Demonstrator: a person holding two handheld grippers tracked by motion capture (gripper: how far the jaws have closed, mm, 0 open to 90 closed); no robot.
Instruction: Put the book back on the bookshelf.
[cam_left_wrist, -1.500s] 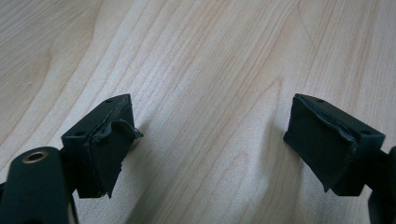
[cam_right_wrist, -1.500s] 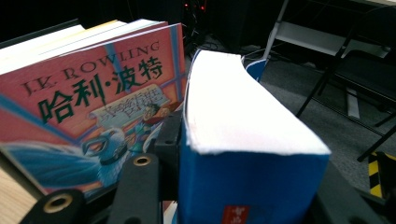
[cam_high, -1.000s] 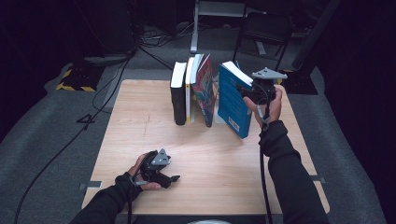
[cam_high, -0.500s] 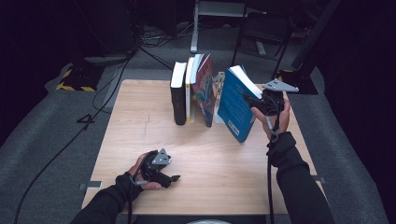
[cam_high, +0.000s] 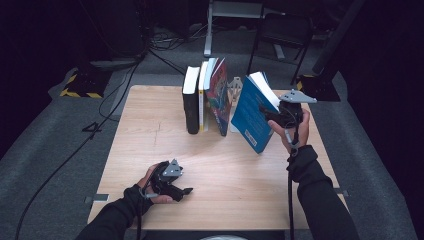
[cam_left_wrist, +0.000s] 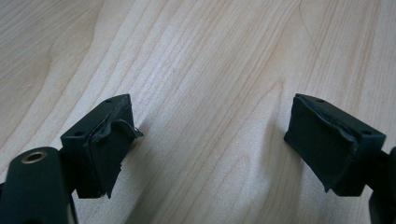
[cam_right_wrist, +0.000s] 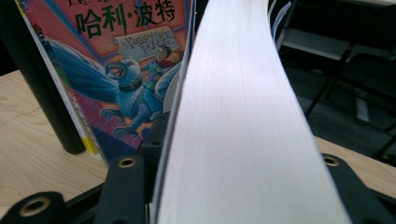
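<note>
We see the right tool (cam_high: 272, 114) astride the blue book (cam_high: 250, 120), its jaws just easing apart, pages between them. Book tilted near the worktop's (cam_high: 150, 130) far right edge, beside the book row (cam_high: 205, 97). Left tool (cam_high: 182, 191) rests released at the near edge.

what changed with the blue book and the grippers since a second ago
The blue book has tipped over to the right, away from the row of standing books, and its foot has slid toward the person. The right gripper came down with it; its jaws have just been opening, with the book's page block between them. The left gripper stayed open on the table, and the row did not move.
</note>
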